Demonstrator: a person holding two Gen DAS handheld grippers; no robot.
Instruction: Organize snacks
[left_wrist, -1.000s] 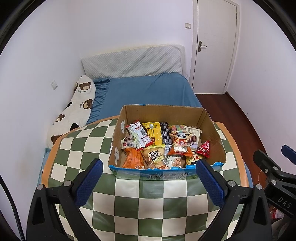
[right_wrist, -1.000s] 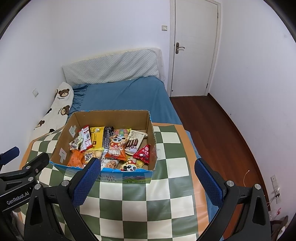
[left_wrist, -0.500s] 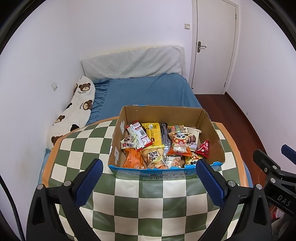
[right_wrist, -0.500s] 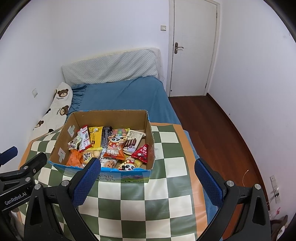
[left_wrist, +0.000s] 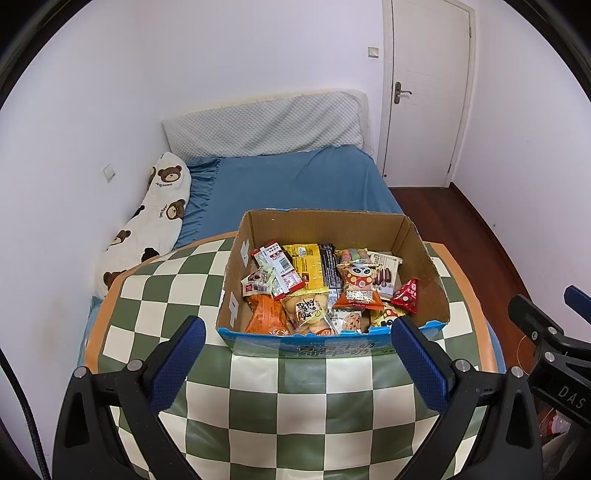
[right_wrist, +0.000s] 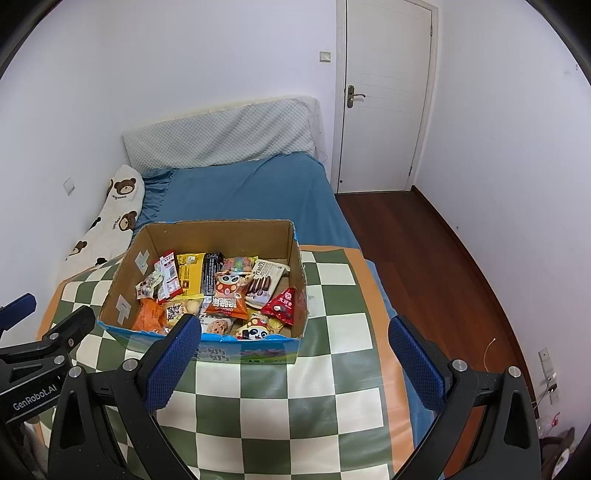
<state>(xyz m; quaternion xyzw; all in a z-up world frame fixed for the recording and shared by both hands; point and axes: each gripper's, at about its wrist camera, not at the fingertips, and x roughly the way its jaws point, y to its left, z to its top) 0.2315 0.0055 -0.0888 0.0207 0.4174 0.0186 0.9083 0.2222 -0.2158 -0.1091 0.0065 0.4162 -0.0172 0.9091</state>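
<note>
An open cardboard box (left_wrist: 325, 225) with a blue front sits on the green-and-cream checkered table (left_wrist: 295, 402). It holds several snack packets: an orange panda packet (left_wrist: 356, 288), a yellow packet (left_wrist: 308, 264), a red triangular packet (left_wrist: 406, 295). The box also shows in the right wrist view (right_wrist: 218, 234), left of centre. My left gripper (left_wrist: 295, 363) is open and empty, in front of the box. My right gripper (right_wrist: 293, 363) is open and empty, in front of the box's right corner. The right gripper also shows at the left view's right edge (left_wrist: 543, 332).
A bed with a blue sheet (left_wrist: 291, 184) lies behind the table, with a bear-print pillow (left_wrist: 147, 225) along the left wall. A white door (right_wrist: 384, 96) stands at the back right. Wooden floor (right_wrist: 436, 251) lies to the right of the table.
Both views have shifted slightly; the box sits a little farther and lower-left in the right wrist view. Both grippers stay open and empty.
</note>
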